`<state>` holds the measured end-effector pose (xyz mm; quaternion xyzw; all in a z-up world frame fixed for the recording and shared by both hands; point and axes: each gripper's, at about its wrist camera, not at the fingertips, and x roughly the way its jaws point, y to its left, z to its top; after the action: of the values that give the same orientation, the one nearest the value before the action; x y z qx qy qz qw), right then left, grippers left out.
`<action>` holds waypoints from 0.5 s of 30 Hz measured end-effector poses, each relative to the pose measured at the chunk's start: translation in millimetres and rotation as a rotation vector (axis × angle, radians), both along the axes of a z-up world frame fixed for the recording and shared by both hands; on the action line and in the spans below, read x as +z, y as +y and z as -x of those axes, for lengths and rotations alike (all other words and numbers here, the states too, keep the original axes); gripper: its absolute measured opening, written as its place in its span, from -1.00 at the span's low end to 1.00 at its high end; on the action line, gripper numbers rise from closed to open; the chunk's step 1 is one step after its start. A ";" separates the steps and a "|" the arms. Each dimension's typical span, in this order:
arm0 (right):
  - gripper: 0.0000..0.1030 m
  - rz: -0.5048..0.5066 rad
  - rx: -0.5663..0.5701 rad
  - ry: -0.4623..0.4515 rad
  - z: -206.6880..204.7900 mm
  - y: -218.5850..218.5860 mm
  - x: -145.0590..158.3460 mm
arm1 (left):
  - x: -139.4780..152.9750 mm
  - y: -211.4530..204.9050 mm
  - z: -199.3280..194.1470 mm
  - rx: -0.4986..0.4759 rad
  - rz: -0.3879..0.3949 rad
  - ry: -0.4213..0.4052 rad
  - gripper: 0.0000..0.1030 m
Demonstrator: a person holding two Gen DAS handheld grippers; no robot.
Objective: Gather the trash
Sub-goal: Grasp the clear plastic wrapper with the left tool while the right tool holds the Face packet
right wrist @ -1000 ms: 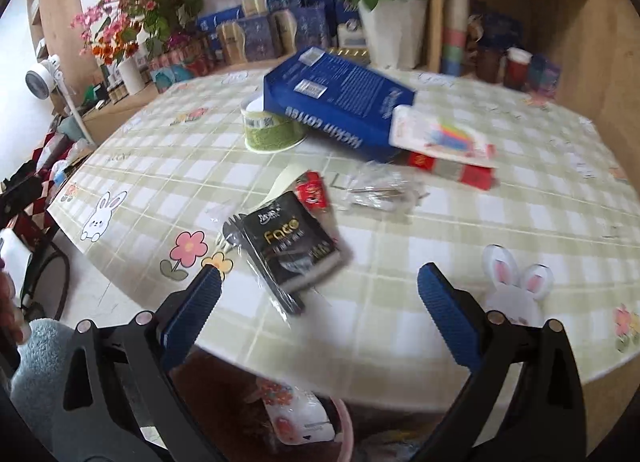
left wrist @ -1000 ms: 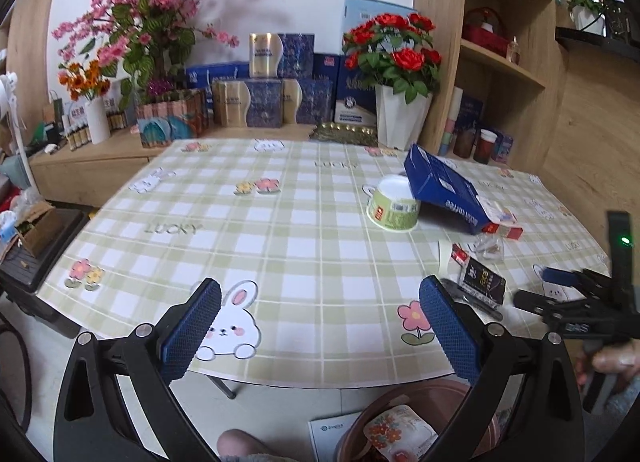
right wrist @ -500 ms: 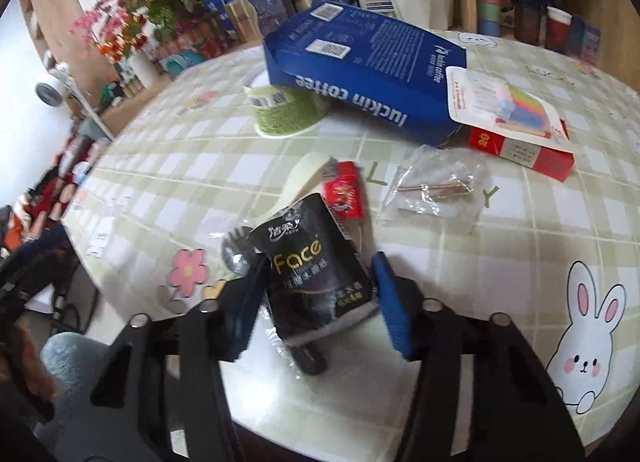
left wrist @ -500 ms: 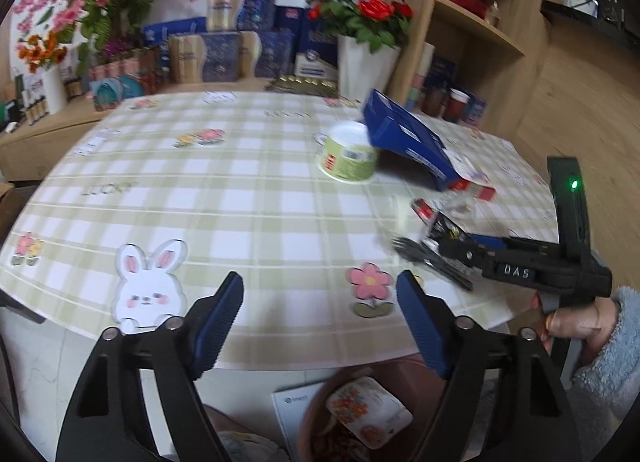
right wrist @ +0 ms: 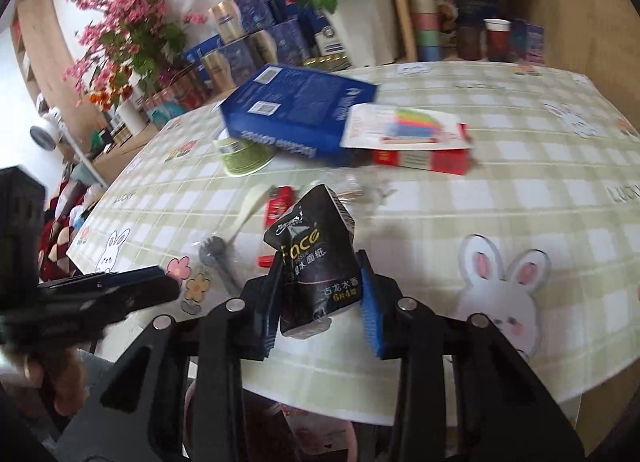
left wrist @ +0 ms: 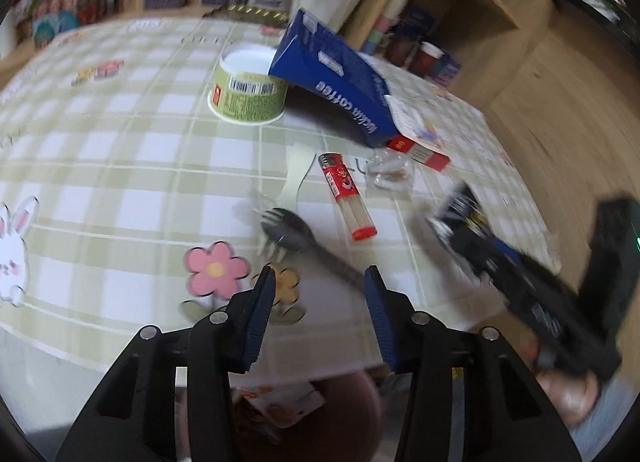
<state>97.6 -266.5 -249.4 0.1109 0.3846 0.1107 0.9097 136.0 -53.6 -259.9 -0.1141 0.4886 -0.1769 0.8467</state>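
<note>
Table: carries the scattered trash; your bin sits below its near edge, so lifted items can drop straight down.
Right gripper: jaws closing, pinching the black tissue pack, which is raised off the cloth.
Left gripper: jaws closing around the handle of the dark fork, not yet pressing it; the fork lies flat.

Blk tissue pack upright (tilted), off table edge.
</note>
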 end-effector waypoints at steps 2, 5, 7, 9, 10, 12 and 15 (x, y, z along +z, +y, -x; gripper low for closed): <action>-0.29 0.003 -0.026 -0.015 6.3 -9.7 3.1 | -4.4 -4.8 -5.8 0.041 0.018 0.040 -0.12; -0.29 -0.012 -0.060 -0.032 14.6 -21.4 6.2 | -12.1 -15.6 -10.0 0.090 0.003 0.071 -0.12; -0.29 -0.022 -0.075 -0.035 17.7 -26.5 6.7 | -13.8 -22.1 -12.0 0.115 -0.025 0.062 -0.12; -0.29 -0.031 -0.089 -0.040 20.1 -32.0 6.4 | -13.2 -27.5 -11.9 0.137 -0.057 0.042 -0.12; -0.29 -0.032 -0.094 -0.041 21.4 -33.4 6.1 | -13.0 -32.2 -12.8 0.148 -0.083 0.030 -0.12; -0.29 -0.033 -0.106 -0.039 22.8 -37.5 5.2 | -13.3 -40.5 -14.1 0.149 -0.136 0.006 -0.12; -0.29 -0.031 -0.121 -0.035 25.7 -40.6 3.1 | -14.3 -52.3 -15.0 0.131 -0.225 -0.031 -0.16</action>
<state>71.9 -307.1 -246.3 0.1458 0.3594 0.0635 0.9195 151.0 -105.8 -274.3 -0.0474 0.4837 -0.0669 0.8714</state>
